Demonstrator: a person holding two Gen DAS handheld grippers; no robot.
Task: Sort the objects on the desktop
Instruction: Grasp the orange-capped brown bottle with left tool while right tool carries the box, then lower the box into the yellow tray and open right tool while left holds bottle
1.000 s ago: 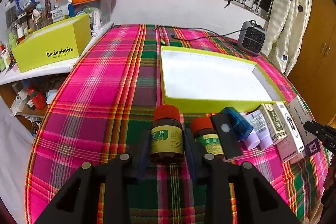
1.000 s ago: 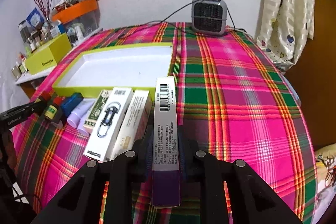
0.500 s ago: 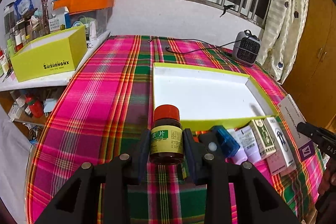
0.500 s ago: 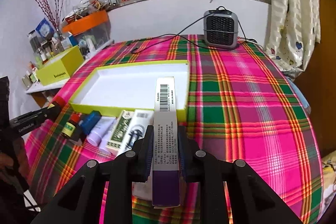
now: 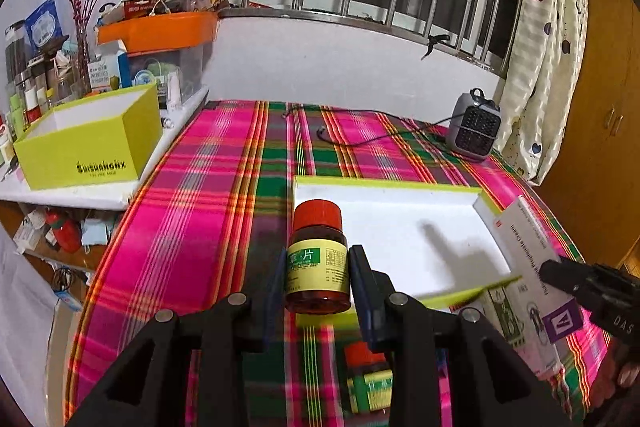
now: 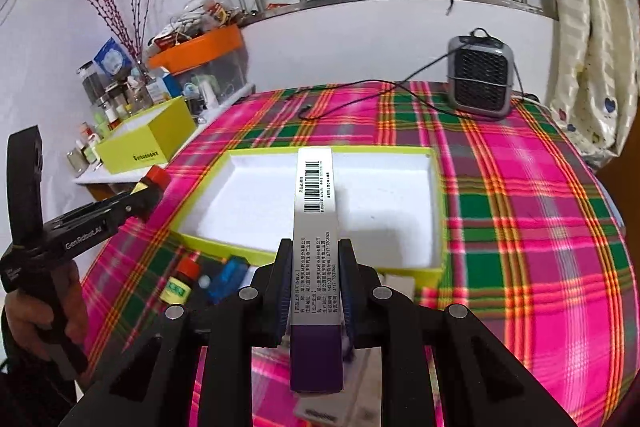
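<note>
Bottle (image 5: 317, 259) with the red cap is pinched in the left gripper (image 5: 318, 281), up over the tray's (image 6: 308, 250) near rim. The right gripper (image 6: 314, 291) squeezes the long purple box (image 6: 316, 247) — also above the tray. Best way — lower both slowly, apart, then let go.

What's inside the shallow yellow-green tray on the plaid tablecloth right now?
The shallow yellow-green tray shows only bare white lining and shadows; no objects lie in it. The white and purple carton held in the right gripper covers a strip of its floor, so that part is unseen.
</note>
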